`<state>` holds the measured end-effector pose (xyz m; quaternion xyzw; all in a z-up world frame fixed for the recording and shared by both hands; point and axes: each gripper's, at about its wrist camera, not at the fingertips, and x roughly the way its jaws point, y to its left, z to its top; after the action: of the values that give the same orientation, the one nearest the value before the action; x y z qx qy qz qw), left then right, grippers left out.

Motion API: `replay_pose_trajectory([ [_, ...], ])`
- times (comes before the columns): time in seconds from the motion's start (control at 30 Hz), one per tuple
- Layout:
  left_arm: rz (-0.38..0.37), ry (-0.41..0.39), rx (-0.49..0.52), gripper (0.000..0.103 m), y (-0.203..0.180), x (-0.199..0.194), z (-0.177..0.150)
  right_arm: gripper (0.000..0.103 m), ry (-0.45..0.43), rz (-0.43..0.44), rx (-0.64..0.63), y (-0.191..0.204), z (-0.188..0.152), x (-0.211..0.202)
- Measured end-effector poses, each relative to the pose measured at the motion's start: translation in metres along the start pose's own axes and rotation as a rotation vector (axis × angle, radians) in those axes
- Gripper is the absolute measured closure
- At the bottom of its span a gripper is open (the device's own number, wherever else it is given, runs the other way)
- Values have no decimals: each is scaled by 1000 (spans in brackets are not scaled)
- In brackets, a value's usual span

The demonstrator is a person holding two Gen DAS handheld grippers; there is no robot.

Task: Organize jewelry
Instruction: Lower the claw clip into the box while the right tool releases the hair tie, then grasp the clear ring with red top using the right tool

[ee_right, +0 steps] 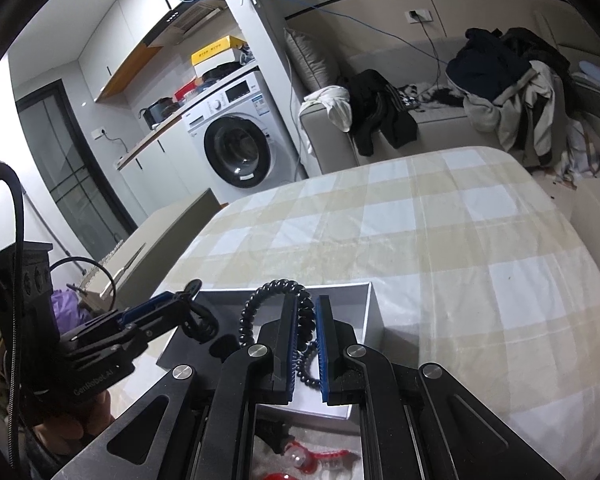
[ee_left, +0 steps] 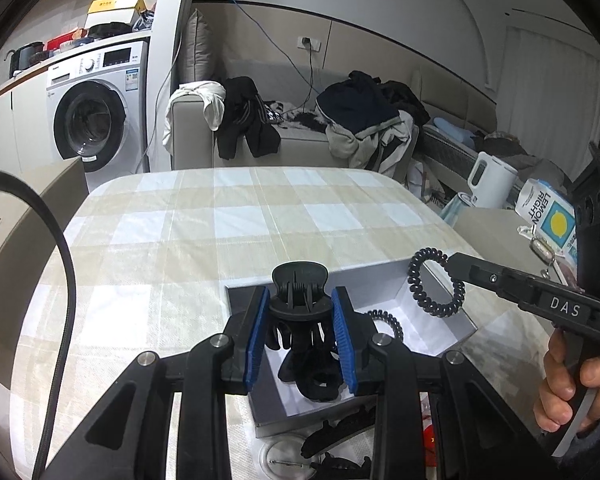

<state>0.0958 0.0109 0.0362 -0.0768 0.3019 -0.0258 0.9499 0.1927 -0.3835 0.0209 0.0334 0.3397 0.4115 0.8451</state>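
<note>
The counter (ee_left: 188,216), covered in a beige and white checked cloth, lies bare from the box to its far rounded edge, with open surface on the left side as well; a sofa (ee_left: 260,148) heaped with clothes stands beyond that far edge. A shallow grey box (ee_left: 416,280) with a white inside sits near the close right part of the counter, its open top facing up.

The left gripper (ee_left: 300,320) hangs over the box with its blue pads (ee_left: 258,332) closed on a black claw hair clip (ee_left: 300,296), the clip upright between them. Below it, on the box floor, lie more black hair clips (ee_left: 312,376) and a black spiral hair tie (ee_left: 386,320).

The right gripper (ee_right: 306,340) is squeezed nearly closed on a second black spiral hair tie (ee_right: 276,292), held above the far right wall of the box (ee_right: 352,320); most of its loop stands free in front of the fingertips.

On the cloth at the near edge of the box lie black claw clips (ee_left: 340,432), a clear round item (ee_left: 280,456) and red hair clips (ee_right: 320,456), partly hidden by the grippers
</note>
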Motion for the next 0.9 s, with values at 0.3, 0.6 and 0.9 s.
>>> replay_pose_trajectory([
  [0.3, -18, 8, 13, 77, -8, -1, 1, 92, -4, 1, -35, 9, 0, -5],
  [0.6, -22, -14, 13, 24, -13, -14, 2, 78, -3, -53, -24, 2, -3, -15],
  [0.9, -2, -54, -39, 1, -2, -52, -14, 14, 33, -49, -17, 2, -21, -35],
])
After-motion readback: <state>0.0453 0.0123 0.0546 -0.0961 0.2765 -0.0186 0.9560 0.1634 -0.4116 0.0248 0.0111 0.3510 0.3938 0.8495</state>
